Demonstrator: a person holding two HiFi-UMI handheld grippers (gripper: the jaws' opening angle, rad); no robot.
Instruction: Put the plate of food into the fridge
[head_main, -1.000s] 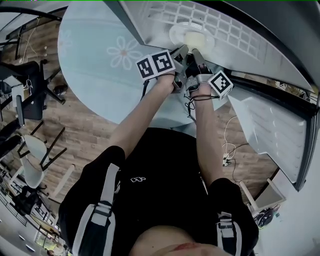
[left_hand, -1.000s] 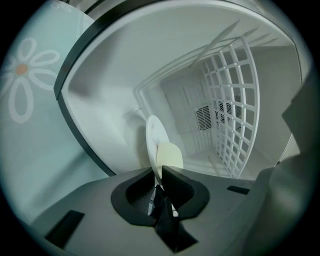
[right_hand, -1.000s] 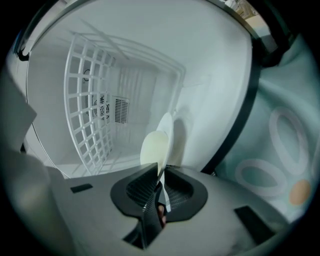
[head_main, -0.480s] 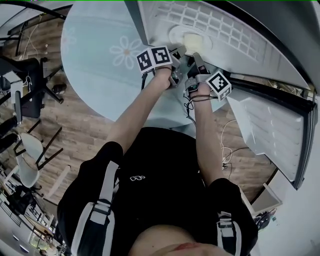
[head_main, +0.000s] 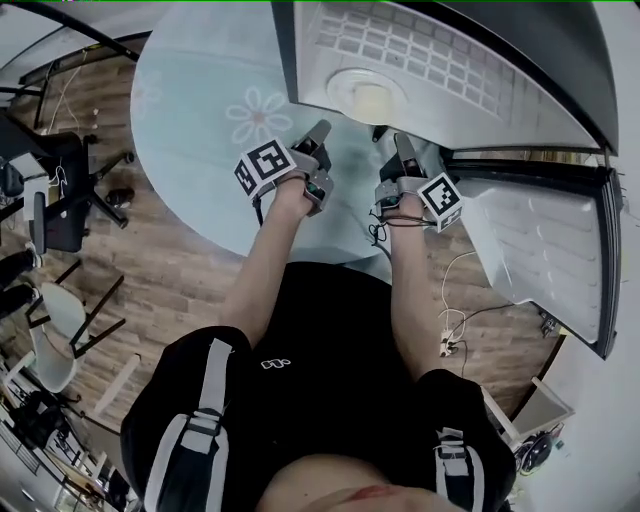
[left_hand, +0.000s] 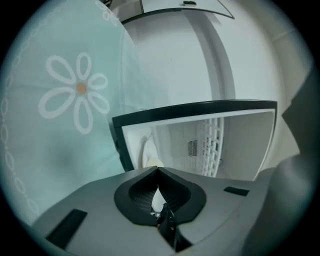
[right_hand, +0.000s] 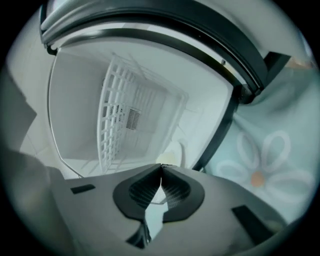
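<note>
My left tongs (head_main: 321, 131) and right tongs (head_main: 396, 146) are both pressed tip to tip with nothing between them, and they hang just outside the fridge (head_main: 300, 50). The plate (head_main: 345, 82) with its food (head_main: 372, 100) lies inside, ahead of and between them, near the front lip. That is the risk I see: the door (head_main: 540, 240) could clip the rim, or a forward nudge from either tongs could skid the plate.
</note>
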